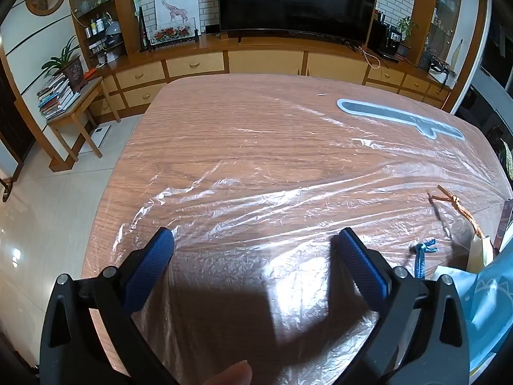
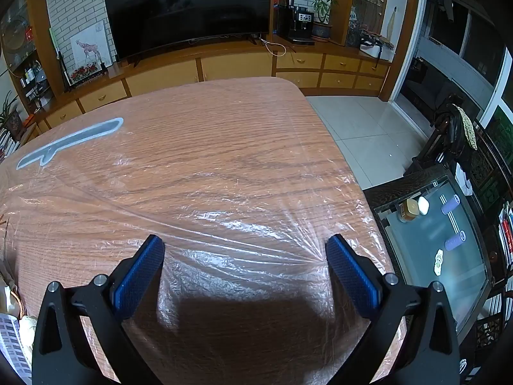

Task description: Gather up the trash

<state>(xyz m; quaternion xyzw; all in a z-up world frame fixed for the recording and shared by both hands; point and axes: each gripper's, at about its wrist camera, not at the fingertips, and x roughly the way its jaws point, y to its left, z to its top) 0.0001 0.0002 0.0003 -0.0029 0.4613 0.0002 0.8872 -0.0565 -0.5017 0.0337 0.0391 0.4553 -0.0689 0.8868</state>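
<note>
A thin clear plastic sheet (image 1: 256, 199) lies crumpled over the wooden table (image 1: 198, 128). My left gripper (image 1: 255, 240) hangs over the sheet's near left part, jaws wide open, nothing between the blue pads. My right gripper (image 2: 245, 245) hovers over the plastic sheet (image 2: 243, 224) near the table's right edge, also open and empty. A grey knife-shaped piece (image 1: 397, 117) lies flat at the far side; the right wrist view has the knife-shaped piece (image 2: 70, 141) at its left. At the right of the left wrist view lie a brown cord (image 1: 455, 202) and a blue cord (image 1: 421, 253).
A light blue bag (image 1: 490, 304) and paper bags crowd the table's near right corner. Beyond the table stand a TV (image 1: 298, 0) and a wooden cabinet (image 1: 266, 61). A glass-topped side table (image 2: 439, 250) with small items sits right of the table. A fingertip (image 1: 235, 373) shows at the bottom edge.
</note>
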